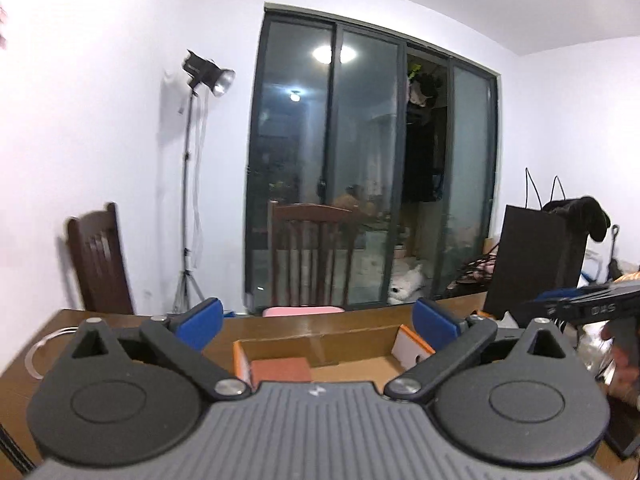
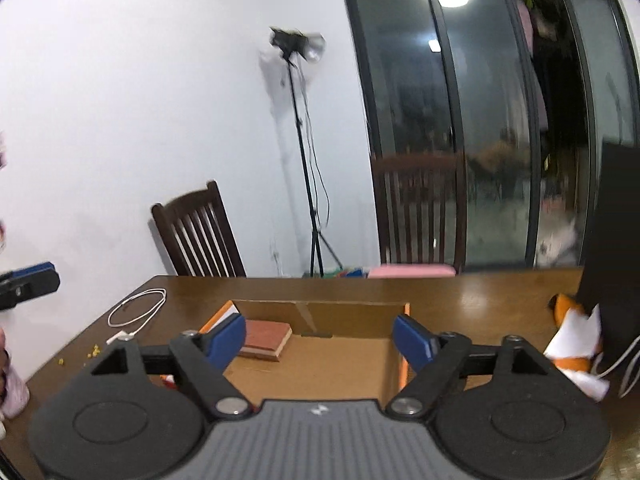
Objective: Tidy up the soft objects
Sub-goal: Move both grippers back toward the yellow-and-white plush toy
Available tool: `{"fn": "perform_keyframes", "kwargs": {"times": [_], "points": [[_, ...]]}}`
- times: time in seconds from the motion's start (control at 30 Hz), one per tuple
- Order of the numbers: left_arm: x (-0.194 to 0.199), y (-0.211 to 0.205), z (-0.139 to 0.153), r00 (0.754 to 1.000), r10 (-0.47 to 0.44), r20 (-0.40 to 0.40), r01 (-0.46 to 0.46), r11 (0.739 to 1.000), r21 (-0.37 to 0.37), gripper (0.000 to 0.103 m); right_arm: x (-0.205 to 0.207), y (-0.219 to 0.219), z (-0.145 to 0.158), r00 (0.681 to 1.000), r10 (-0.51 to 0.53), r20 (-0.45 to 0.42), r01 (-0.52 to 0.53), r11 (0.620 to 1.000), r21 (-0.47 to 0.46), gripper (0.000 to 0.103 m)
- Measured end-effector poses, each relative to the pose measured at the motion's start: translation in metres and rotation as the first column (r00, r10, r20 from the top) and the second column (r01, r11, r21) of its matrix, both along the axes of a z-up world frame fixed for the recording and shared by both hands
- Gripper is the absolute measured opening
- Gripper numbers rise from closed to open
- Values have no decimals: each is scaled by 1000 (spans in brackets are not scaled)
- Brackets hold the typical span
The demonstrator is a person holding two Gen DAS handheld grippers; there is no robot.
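While both the left gripper (image 1: pixel 316 322) and right gripper (image 2: pixel 319 340) hang released and empty above the cardboard box (image 2: pixel 320 316), a reddish block (image 2: pixel 267 338) lies in its far left corner. Rightward, an orange-white plush (image 2: pixel 576 344) touches a black bag (image 2: pixel 616 260). Chairs (image 2: pixel 200 232) stand beyond the table (image 2: pixel 480 300).

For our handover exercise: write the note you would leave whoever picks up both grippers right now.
Left gripper: open, holding nothing.
Right gripper: open, holding nothing.
Both are raised in front of the cardboard box on the wooden table.
Done: a reddish-brown block lies in the box's far left corner.
Left: an orange-and-white soft toy lies on the table right of the box, by the black bag.
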State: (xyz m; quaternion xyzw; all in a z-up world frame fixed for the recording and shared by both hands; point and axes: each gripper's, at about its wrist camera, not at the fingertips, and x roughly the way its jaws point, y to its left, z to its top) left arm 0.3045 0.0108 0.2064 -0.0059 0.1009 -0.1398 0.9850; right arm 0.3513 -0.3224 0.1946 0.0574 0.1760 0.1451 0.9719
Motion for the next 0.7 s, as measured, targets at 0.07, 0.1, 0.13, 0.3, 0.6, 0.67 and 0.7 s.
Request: {"fn": "perform_keyframes", "kwargs": {"times": [0.07,0.1,0.13,0.3,0.6,0.67,0.7], "points": [[-28,-3,-8,999,36,21,-37,999,16,103,-26,-1,-4,999,-5,46,6,1000,-28,86],[-43,-6,-14,997,68,38,-69,997,26,103,-39,-2,-7,998,-3,63,5,999,-42,86],[-56,-10,-20,993,99,57,-102,994,41,103,-51,-2,-11,997,3,77,1,999,-51,88],[-115,-29,-59,985,141,96,-148,986,72,103,-109,-4,-49,995,21,93,-16,998,-53,92],[-144,-35,-108,999,32,-26,-29,994,105,103,-179,16,-132,1000,0,-1,0,998,-60,91],[-135,-40,-108,999,15,-37,-11,994,108,103,-182,15,-141,1000,6,-23,-7,999,-51,91],[-130,-45,-108,999,2,-49,3,995,96,103,-181,14,-142,1000,5,-26,-6,998,-55,91]]}}
